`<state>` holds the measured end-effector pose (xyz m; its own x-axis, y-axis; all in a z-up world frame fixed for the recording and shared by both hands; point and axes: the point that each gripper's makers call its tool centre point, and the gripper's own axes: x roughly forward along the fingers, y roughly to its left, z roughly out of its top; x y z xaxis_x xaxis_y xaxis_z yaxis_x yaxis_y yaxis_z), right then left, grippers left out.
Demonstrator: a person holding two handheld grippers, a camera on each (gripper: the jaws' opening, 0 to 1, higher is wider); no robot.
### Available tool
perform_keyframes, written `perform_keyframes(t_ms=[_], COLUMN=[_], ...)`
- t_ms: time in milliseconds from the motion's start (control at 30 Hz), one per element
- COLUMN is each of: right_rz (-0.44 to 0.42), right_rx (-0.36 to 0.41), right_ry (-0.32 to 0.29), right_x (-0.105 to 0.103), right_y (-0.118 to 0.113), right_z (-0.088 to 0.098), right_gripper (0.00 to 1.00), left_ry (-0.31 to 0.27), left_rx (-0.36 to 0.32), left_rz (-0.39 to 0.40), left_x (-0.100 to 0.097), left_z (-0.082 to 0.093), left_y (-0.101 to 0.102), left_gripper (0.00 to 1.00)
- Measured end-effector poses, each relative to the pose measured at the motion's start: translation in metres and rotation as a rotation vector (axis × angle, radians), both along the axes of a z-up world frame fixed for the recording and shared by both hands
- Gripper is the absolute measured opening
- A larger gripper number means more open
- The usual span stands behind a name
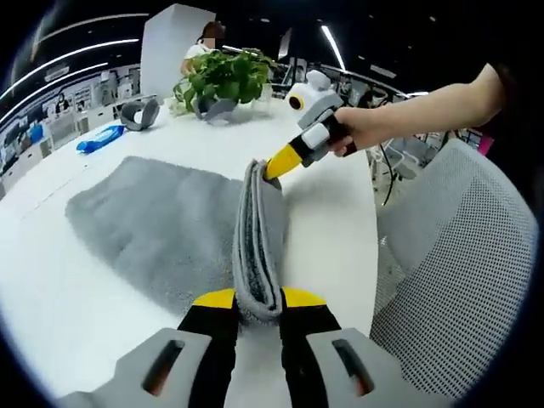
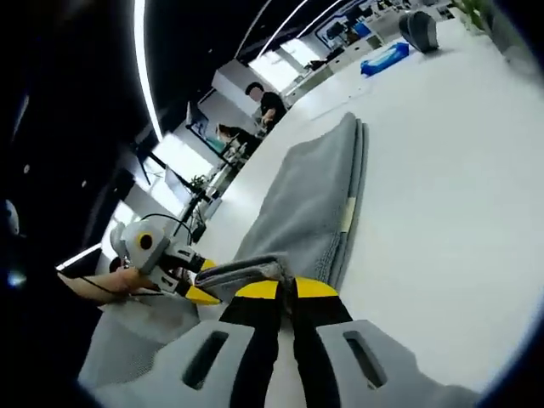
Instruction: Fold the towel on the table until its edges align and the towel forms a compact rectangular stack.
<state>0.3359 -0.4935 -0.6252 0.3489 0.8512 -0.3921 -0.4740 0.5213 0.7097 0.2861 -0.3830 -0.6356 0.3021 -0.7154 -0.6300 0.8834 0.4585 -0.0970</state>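
Pinching a raised fold of the grey towel (image 1: 255,255) between its jaws, the left gripper (image 1: 257,299) holds one end; the right gripper (image 2: 285,289) clamps the far end, cloth stretching ahead across the white table (image 1: 51,280).

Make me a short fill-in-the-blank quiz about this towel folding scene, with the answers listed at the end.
1. The towel being folded is ____ in colour.
2. The left gripper and the right gripper are each shut on the ____.
3. At the far end of the white table stands a leafy ____ plant.
4. The tips of both grippers' jaws are coloured ____.

Answers: grey; towel; green; yellow
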Motion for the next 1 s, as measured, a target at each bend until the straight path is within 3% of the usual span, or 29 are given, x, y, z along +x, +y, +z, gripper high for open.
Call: perform_keyframes(t_ms=[300,467,533,633,733,1000], right_rz=[-0.079,-0.119,-0.119,-0.112,-0.116,-0.092], right_rx=[0.119,0.184,0.225,0.303,0.4,0.527], right_ry=[0.061,0.065,0.054,0.017,-0.079,-0.248], right_x=[0.003,-0.002,-0.004,-0.006,-0.007,-0.009], right_y=[-0.009,-0.016,-0.017,-0.016,-0.017,-0.021], right_z=[-0.001,0.003,0.01,0.028,0.06,0.116], right_gripper=[0.01,0.01,0.01,0.01,0.01,0.01], left_ry=[0.063,0.116,0.145,0.179,0.21,0.178], left_rx=[-0.223,-0.479,-0.546,-0.648,-0.785,-0.94], left_rz=[0.162,0.279,0.304,0.335,0.34,0.27], left_x=[0.02,0.037,0.039,0.043,0.047,0.044], left_z=[0.023,0.055,0.062,0.073,0.094,0.141], left_y=[0.005,0.006,0.007,0.009,0.01,0.005], left_gripper=[0.12,0.1,0.09,0.08,0.08,0.07])
